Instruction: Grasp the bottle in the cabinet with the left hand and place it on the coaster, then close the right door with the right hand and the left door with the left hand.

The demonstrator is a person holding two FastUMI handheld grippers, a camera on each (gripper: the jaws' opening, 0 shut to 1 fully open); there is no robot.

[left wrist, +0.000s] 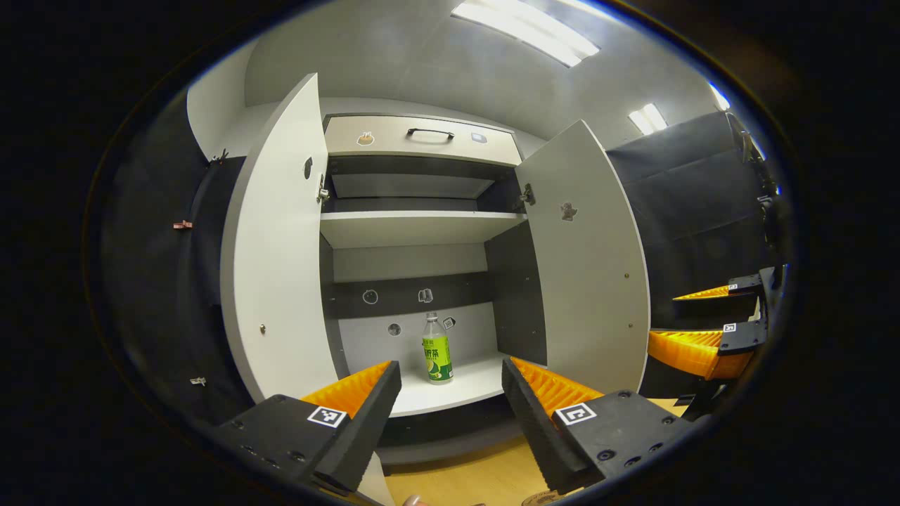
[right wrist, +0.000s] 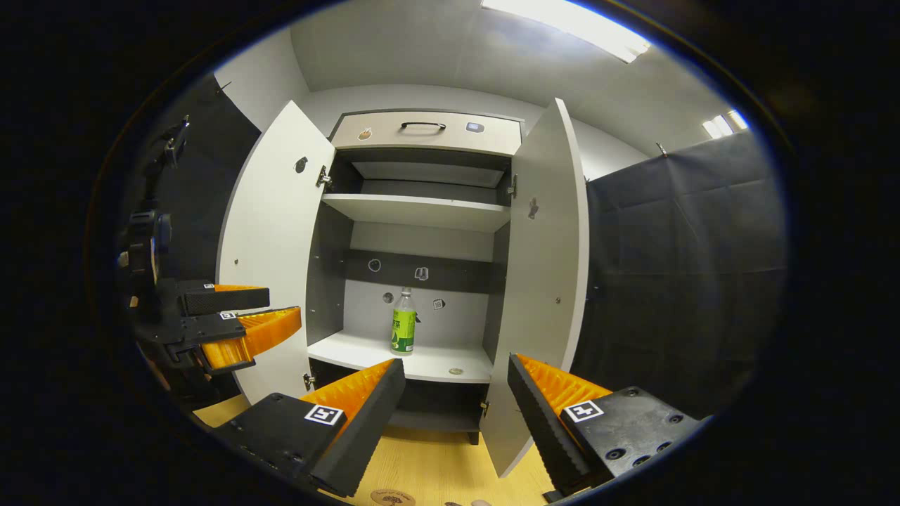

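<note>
Inside the open cabinet (left wrist: 415, 228) the bottle (left wrist: 436, 349) stands upright on its lower shelf, straight ahead of the left gripper (left wrist: 450, 393), the nearer one, both grippers' jaws apart and empty

Bottle (left wrist: 437, 349) was clear with a green-yellow label. Cabinet doors (left wrist: 278, 246) were white, the interior back (left wrist: 411, 295) banded grey and white. Tabletop (right wrist: 436, 481) was light wood.

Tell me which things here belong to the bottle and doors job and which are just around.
Job things:
green-labelled clear plastic bottle on the lower shelf
round brown coaster on the wooden table
white left door, open
white right door, open
left gripper
right gripper

Just around:
beige drawer with black handle
ceiling lights
</note>
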